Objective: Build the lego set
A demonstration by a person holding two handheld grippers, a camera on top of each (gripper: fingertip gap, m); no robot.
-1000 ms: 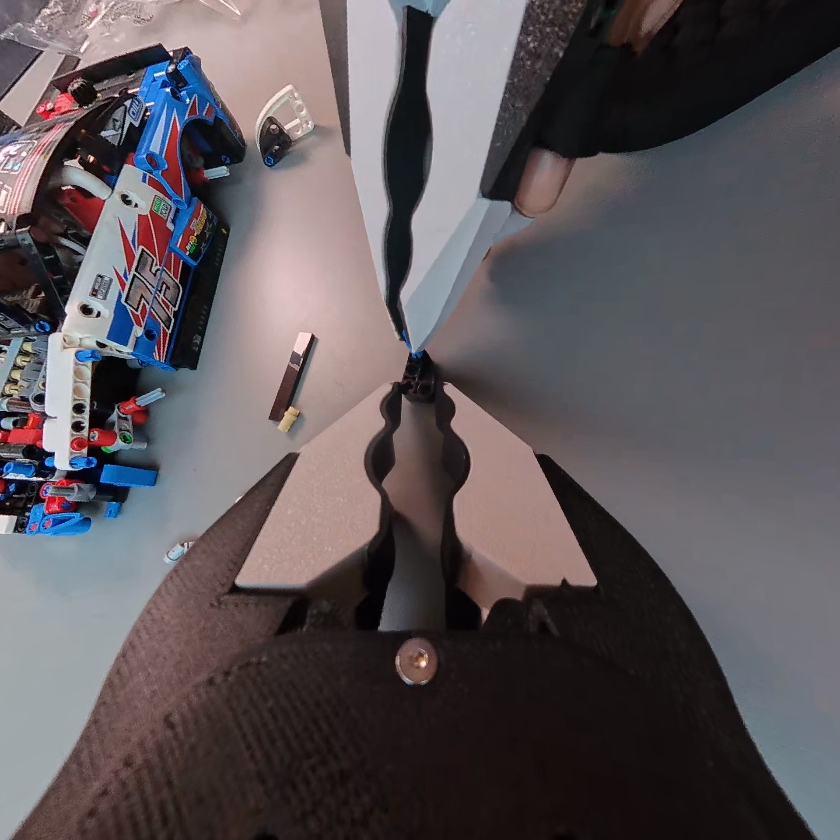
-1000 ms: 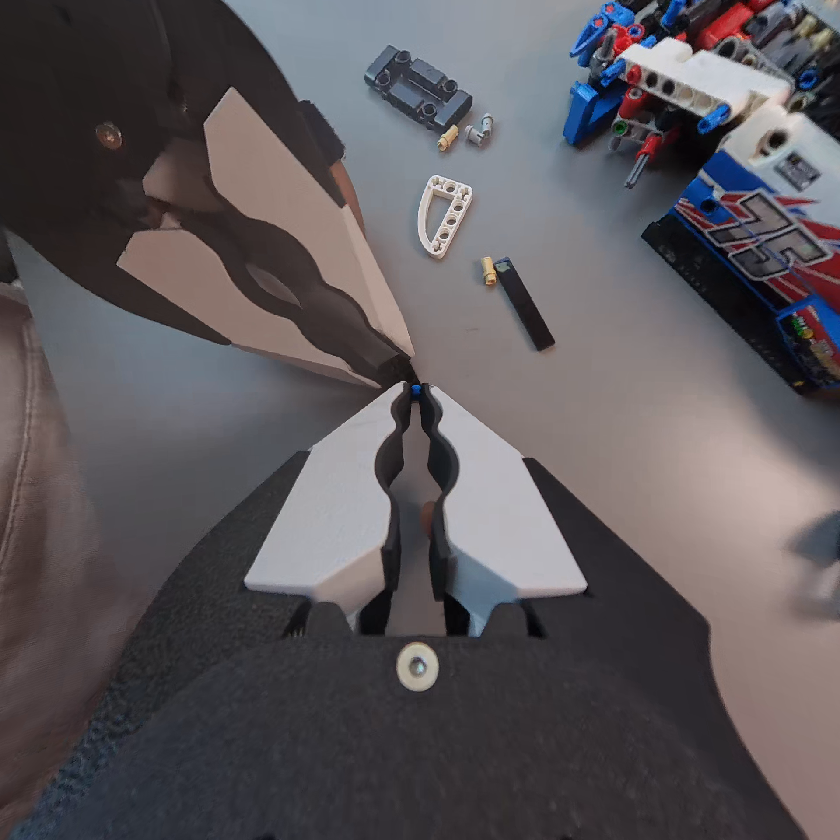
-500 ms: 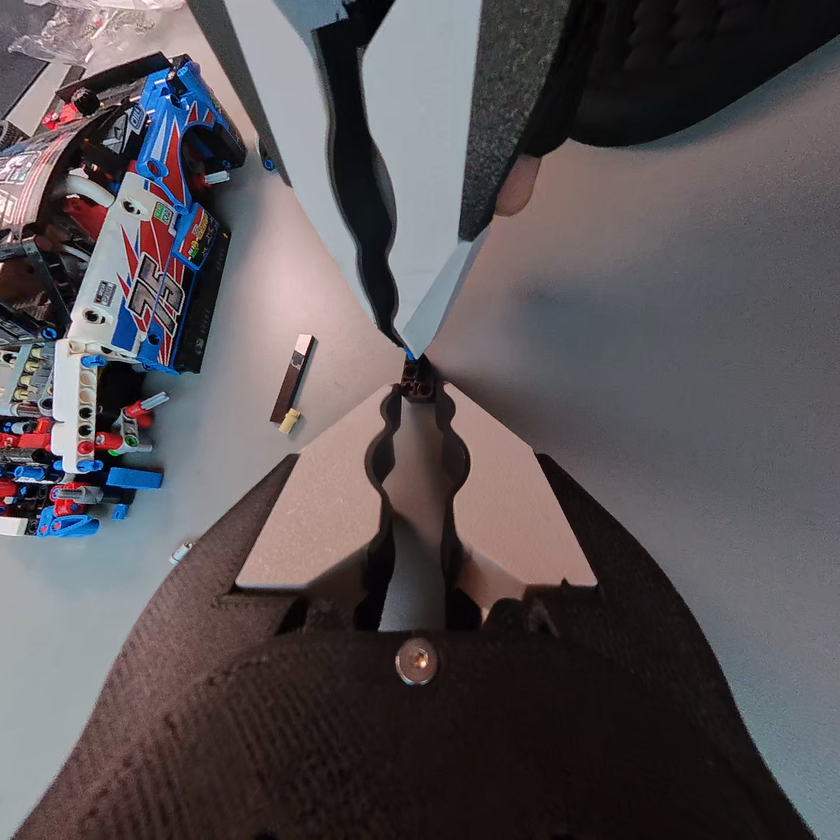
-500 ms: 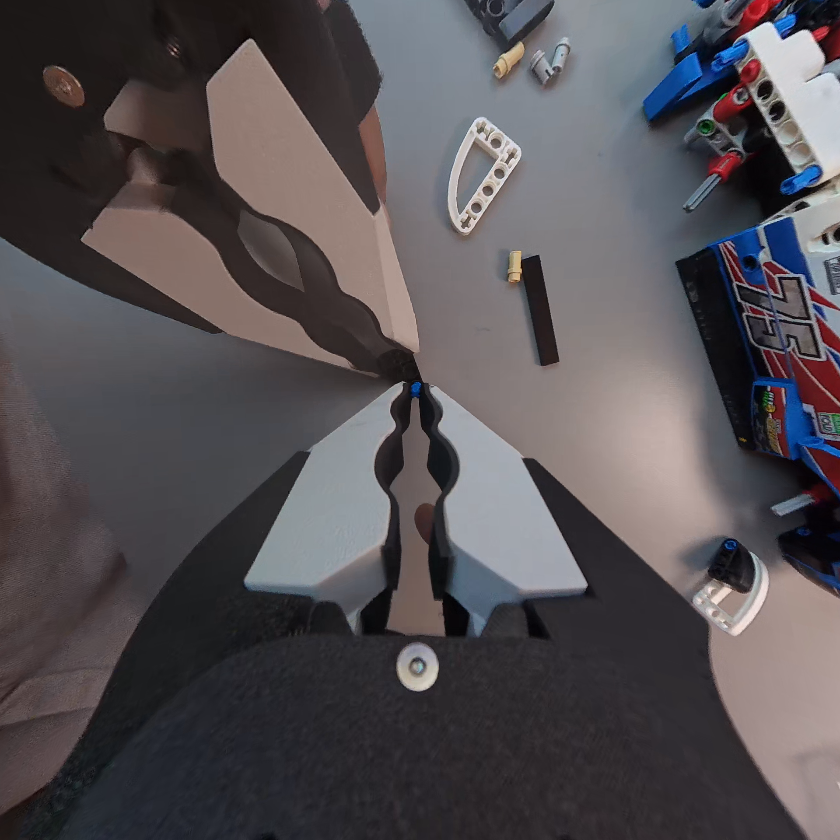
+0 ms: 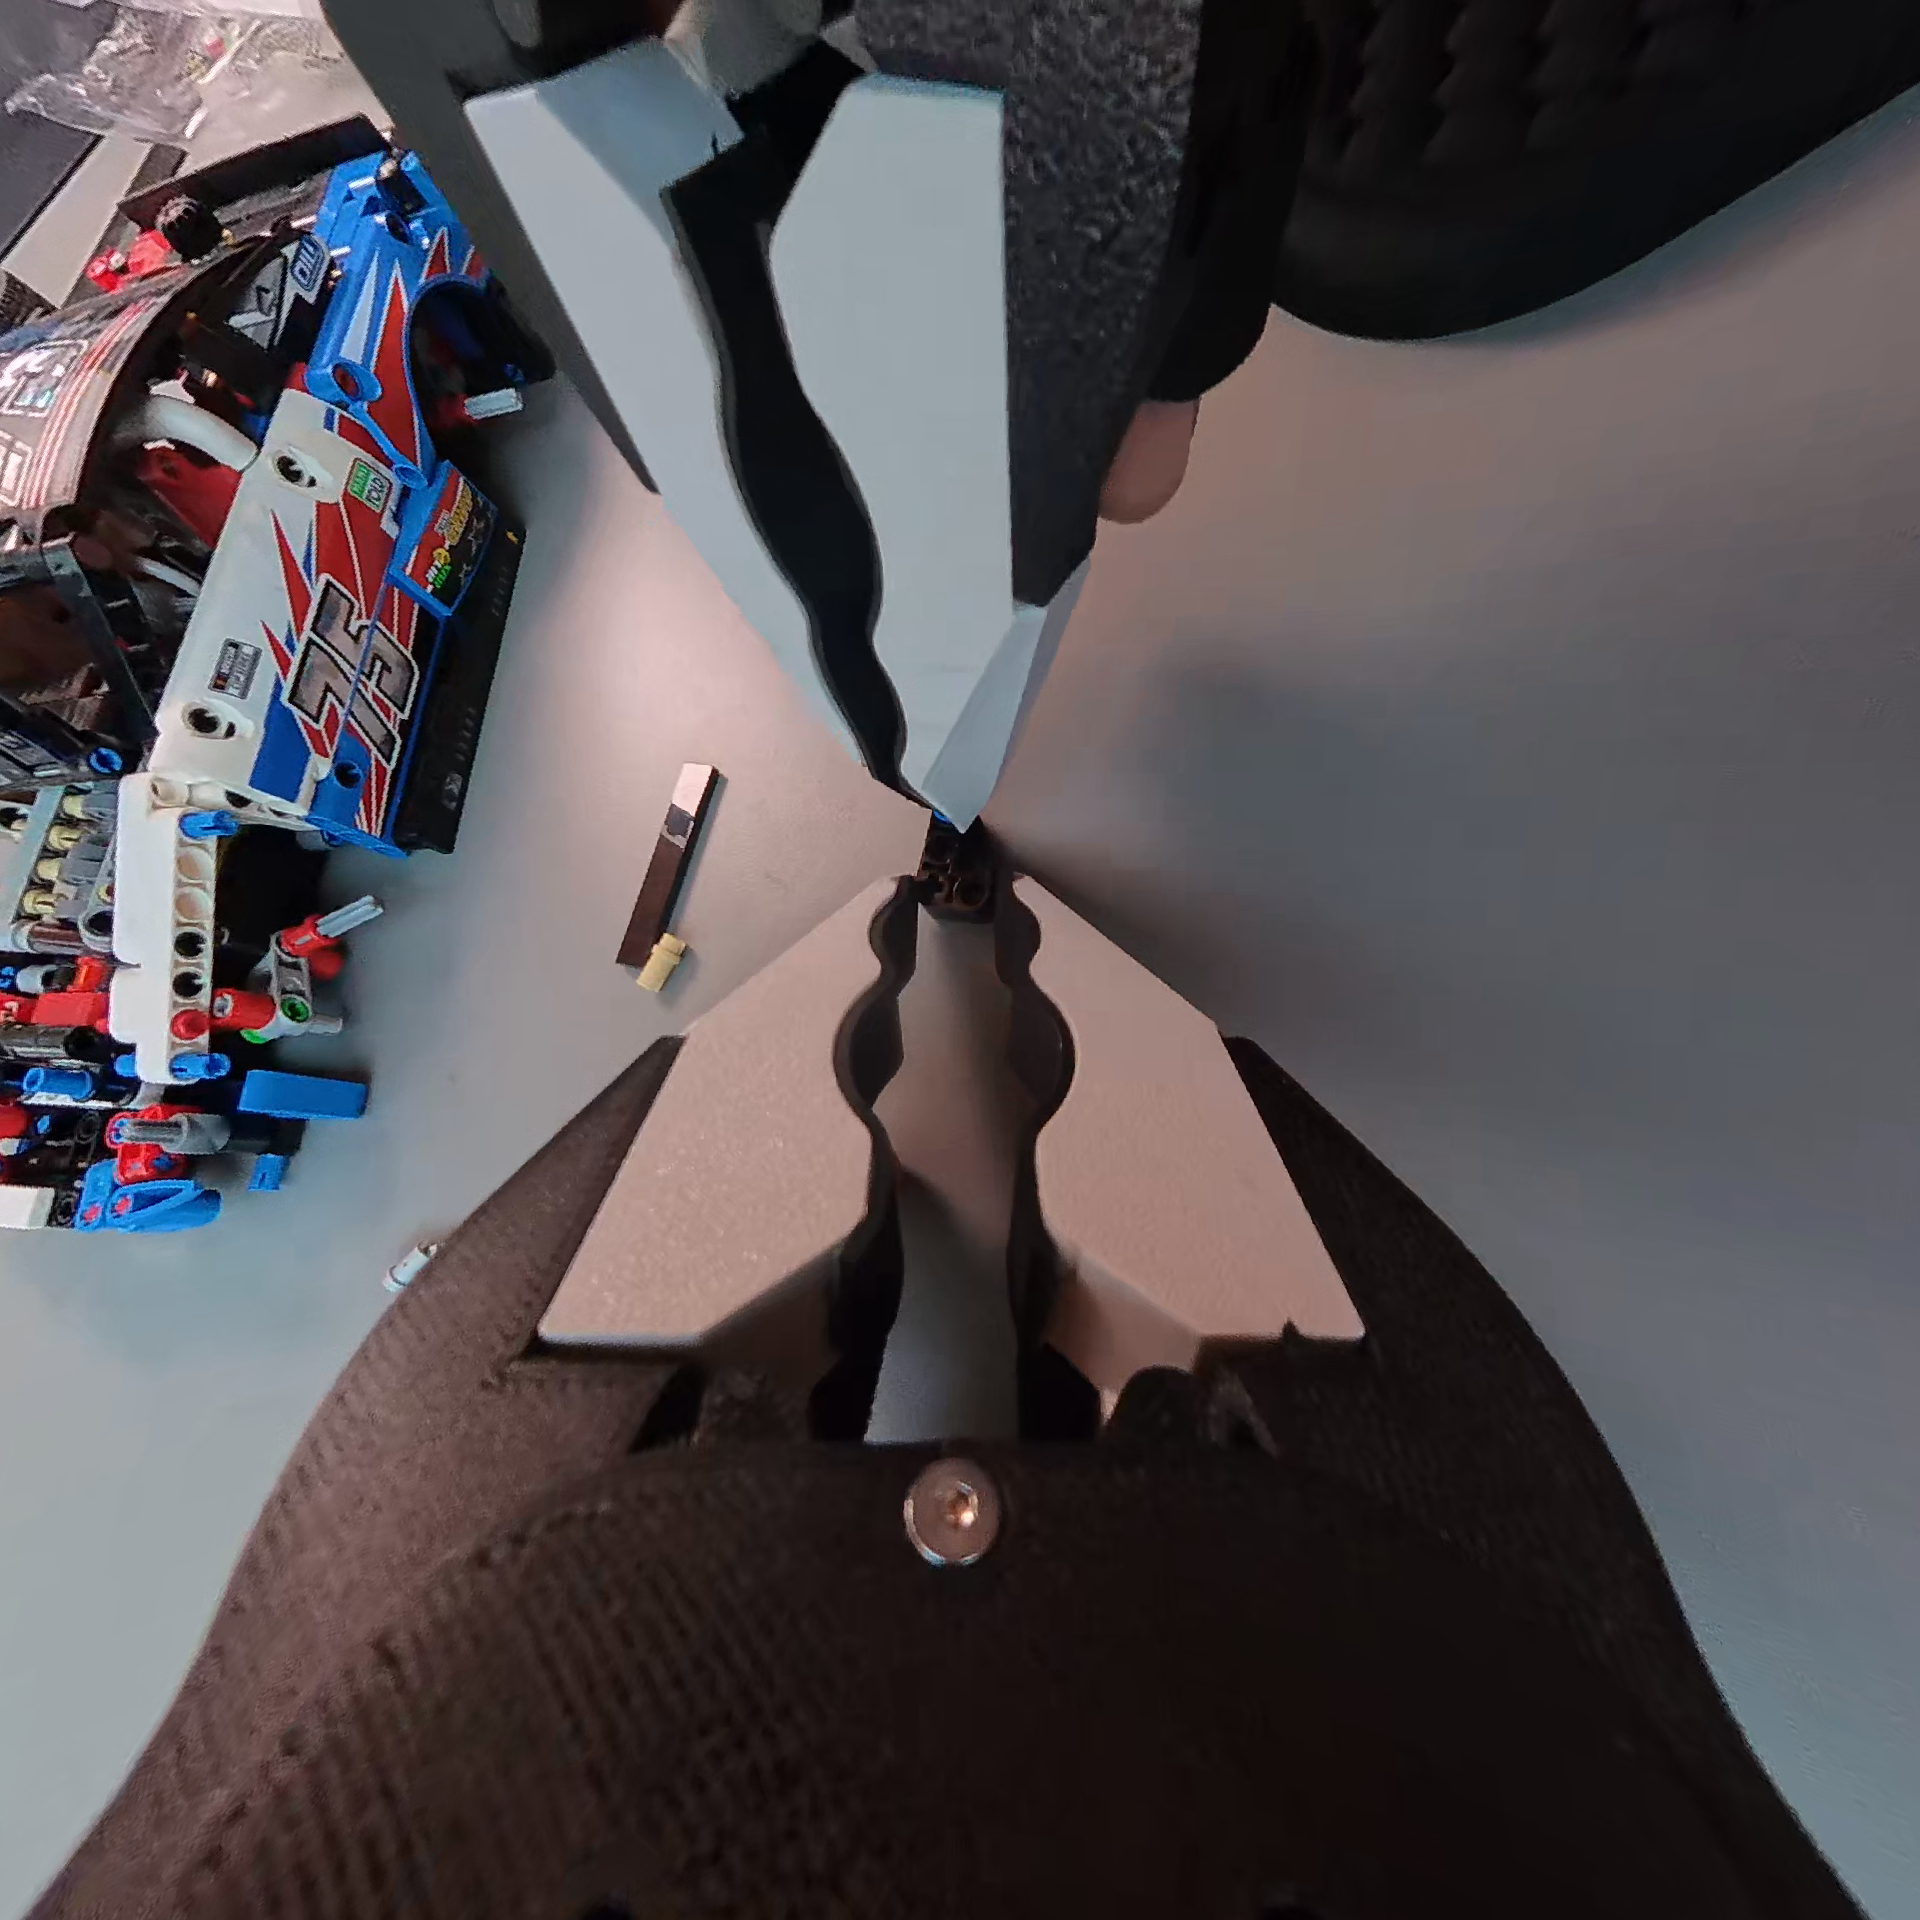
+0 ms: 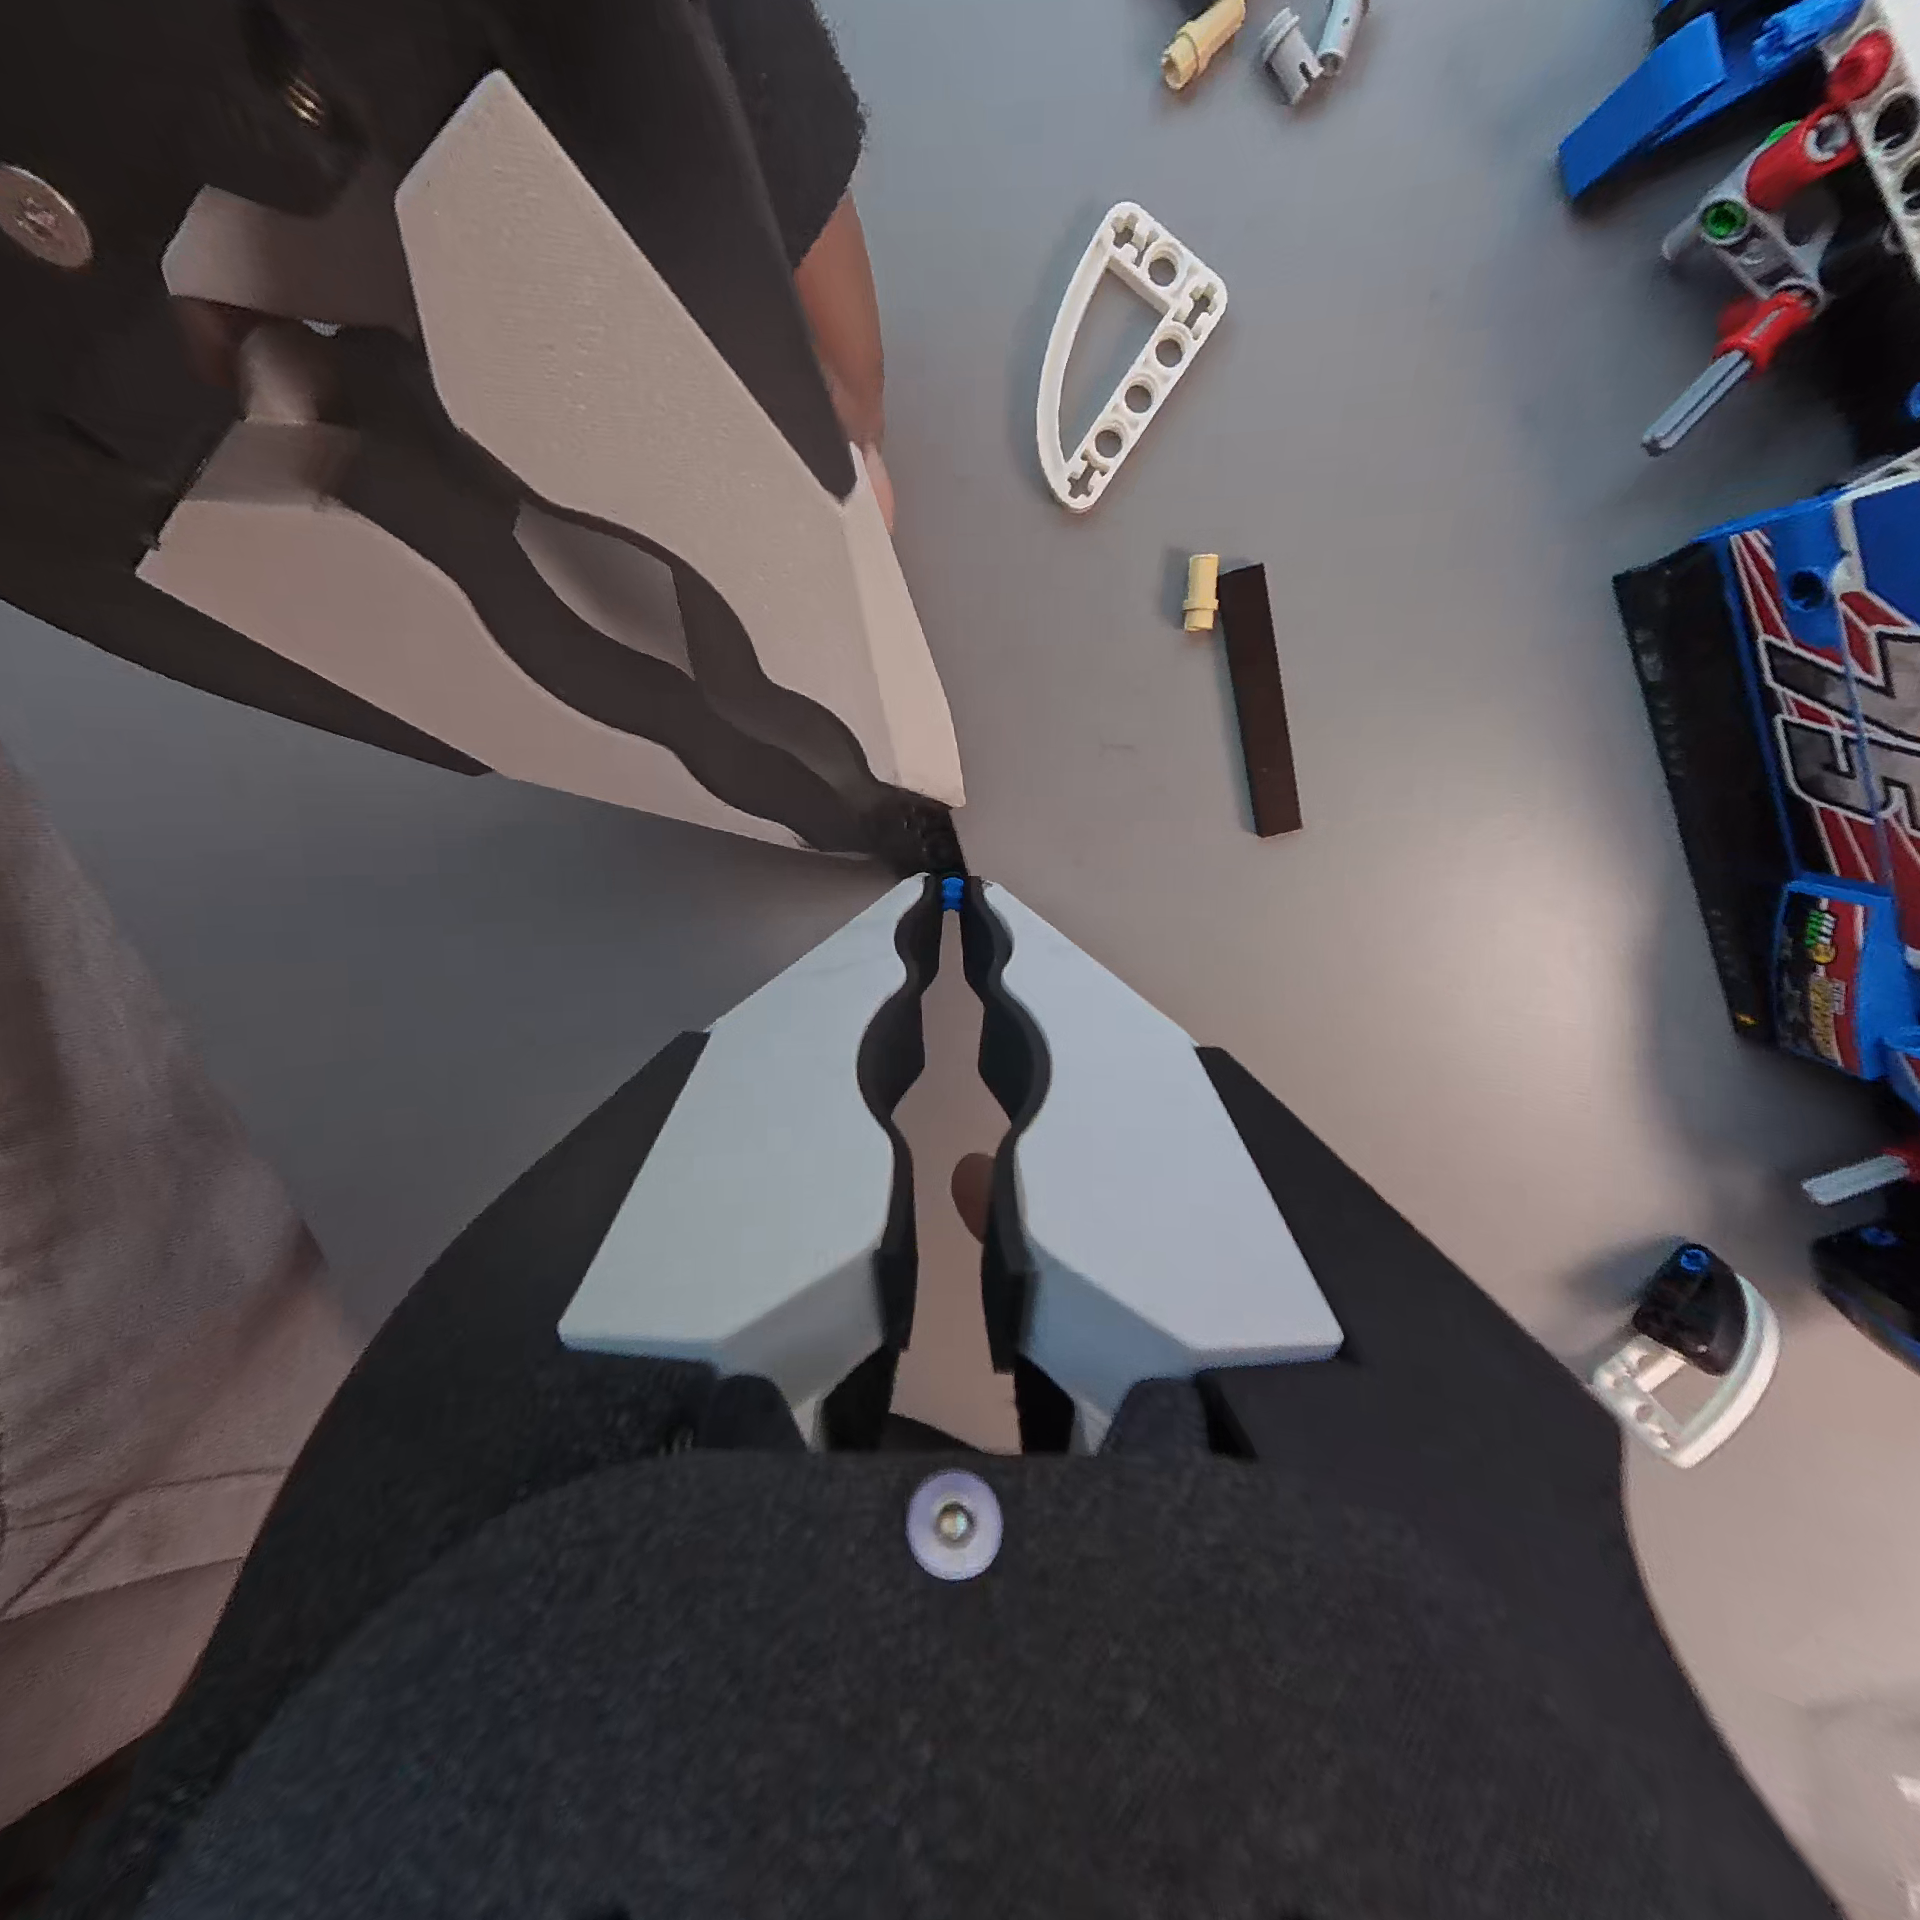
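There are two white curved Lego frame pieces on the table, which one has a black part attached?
The white curved frame at the lower right of the right wrist view, carrying a black part with a blue pin. The other white frame, beyond the black bar, is bare.

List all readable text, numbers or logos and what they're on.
I won't transcribe writing, so this only says where it sits.
Lego car side panel: large number sticker.
Same panel: green sticker, multicoloured sticker and dark badge, all too small to read.
Car top, left edge: striped sticker, blurred.
Elsewhere: none legible.
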